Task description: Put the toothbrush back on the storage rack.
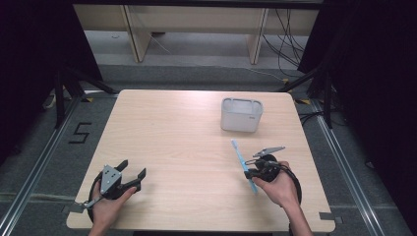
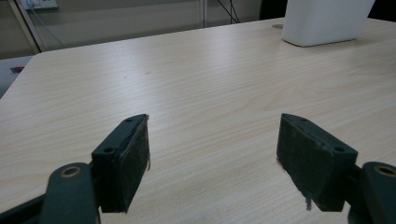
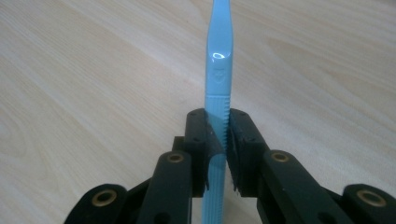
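Note:
A light blue toothbrush [image 1: 242,160] is clamped by its handle in my right gripper [image 1: 252,171], at the table's front right. Its bristle end points away toward a white holder cup [image 1: 241,114], its tail sticks out toward the front edge. In the right gripper view the toothbrush [image 3: 218,70] rises straight up between the two shut jaws, just above the wood. My left gripper [image 1: 133,172] rests at the front left, jaws wide apart. Its two pads [image 2: 133,156] have only bare table between them.
The white holder cup [image 2: 324,21] stands at the table's back right, apart from both grippers. The wooden table [image 1: 172,132] has rounded corners; dark floor, black stands and cables surround it. A "5" is marked on the floor at left.

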Demonstrator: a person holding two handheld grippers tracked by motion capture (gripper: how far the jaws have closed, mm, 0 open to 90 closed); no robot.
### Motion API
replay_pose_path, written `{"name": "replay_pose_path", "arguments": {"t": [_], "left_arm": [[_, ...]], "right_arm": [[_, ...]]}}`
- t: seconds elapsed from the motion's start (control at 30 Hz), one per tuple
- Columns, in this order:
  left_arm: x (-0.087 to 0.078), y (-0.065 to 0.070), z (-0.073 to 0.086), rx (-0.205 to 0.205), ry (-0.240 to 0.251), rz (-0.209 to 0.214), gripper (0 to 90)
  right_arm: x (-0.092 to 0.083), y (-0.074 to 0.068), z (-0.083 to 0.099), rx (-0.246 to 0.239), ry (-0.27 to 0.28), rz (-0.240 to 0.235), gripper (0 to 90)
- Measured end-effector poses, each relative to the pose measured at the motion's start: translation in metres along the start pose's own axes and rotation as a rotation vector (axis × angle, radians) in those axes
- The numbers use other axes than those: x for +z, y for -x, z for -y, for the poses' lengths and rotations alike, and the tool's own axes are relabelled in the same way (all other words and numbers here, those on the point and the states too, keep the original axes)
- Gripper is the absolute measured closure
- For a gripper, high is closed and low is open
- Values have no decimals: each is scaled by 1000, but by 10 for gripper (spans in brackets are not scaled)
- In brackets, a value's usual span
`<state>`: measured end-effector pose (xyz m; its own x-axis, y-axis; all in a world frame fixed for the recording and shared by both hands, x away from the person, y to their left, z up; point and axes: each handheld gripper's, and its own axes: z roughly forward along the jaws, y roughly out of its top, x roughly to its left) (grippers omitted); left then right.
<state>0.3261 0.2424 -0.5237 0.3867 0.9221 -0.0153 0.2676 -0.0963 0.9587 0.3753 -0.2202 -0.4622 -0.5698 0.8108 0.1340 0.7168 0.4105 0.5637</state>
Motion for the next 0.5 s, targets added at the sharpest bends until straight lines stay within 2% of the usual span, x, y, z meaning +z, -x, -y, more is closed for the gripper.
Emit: {"name": "replay_pose_path", "arguments": {"t": [0.03,0.1,0.17,0.2,0.23,0.27,0.3,0.33,0.37,0.47,0.5], "left_arm": [[0,0,0,0,0,-1,249],[0,0,0,1,2,0,249],[-1,0,0,3,-8,-6,249],[-1,0,0,2,-6,-5,249],[-1,0,0,2,-6,-4,249],[-1,0,0,3,-6,-4,249],[-1,0,0,2,-6,-5,249],[-1,0,0,2,-6,-5,249],[-1,0,0,2,-6,-4,249],[0,0,0,-1,2,-1,249],[0,0,0,-1,2,-1,249]], "right_arm": [[0,-3,1,23,9,-3,791],[2,-1,3,-18,51,-2,791],[1,-2,3,-10,62,-2,791],[2,-1,4,-51,109,-1,791],[4,-1,5,-58,133,-5,791],[3,-3,6,-21,141,-7,791],[2,-3,6,-24,138,-6,791],[3,-2,7,-39,160,-6,791],[4,-3,8,-23,182,-20,791],[6,-3,10,-29,235,-32,791],[6,-3,10,-29,235,-32,791]]}}
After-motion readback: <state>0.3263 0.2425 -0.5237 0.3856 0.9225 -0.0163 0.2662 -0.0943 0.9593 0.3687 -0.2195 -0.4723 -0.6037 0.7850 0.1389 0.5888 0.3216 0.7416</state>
